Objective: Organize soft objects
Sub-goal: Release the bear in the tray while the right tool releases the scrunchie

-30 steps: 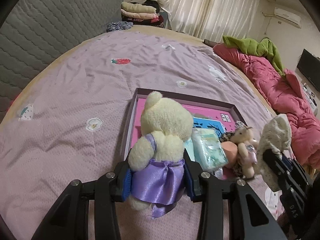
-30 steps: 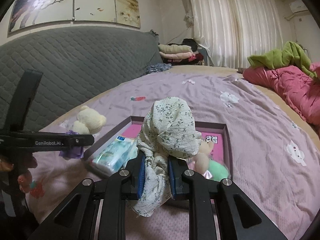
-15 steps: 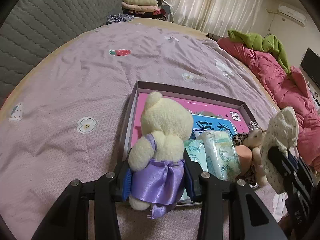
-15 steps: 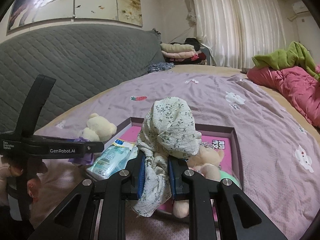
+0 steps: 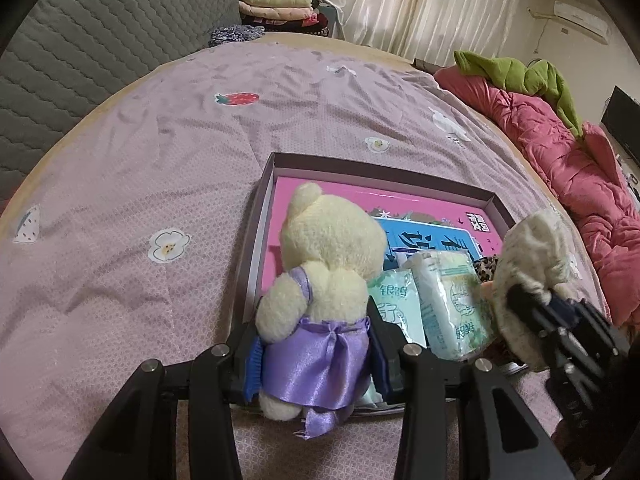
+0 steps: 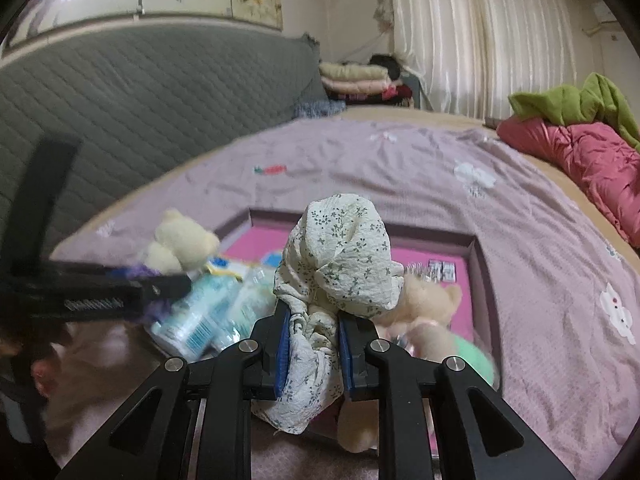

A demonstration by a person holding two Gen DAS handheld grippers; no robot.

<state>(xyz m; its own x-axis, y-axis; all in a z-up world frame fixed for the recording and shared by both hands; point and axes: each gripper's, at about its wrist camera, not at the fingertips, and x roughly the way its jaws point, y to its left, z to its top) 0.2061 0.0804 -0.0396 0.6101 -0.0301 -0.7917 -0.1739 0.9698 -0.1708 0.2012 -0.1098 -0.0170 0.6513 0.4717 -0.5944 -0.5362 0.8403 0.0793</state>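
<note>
Left gripper (image 5: 314, 354) is easing off the soft, light teddy bear's (image 5: 324, 280) waist between its pads; right gripper (image 6: 312, 354) is loosening on the limp floral cloth (image 6: 340, 256).

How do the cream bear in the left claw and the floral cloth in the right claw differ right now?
The cream bear is a stuffed toy in a shiny purple dress; the floral cloth is a crumpled, limp bundle with a tiny flower print. The bear sits upright and keeps its shape, while the cloth droops below the pads. The bear is at the box's left edge, the cloth nearer its middle. Both are pale, soft and held over the box.
</note>
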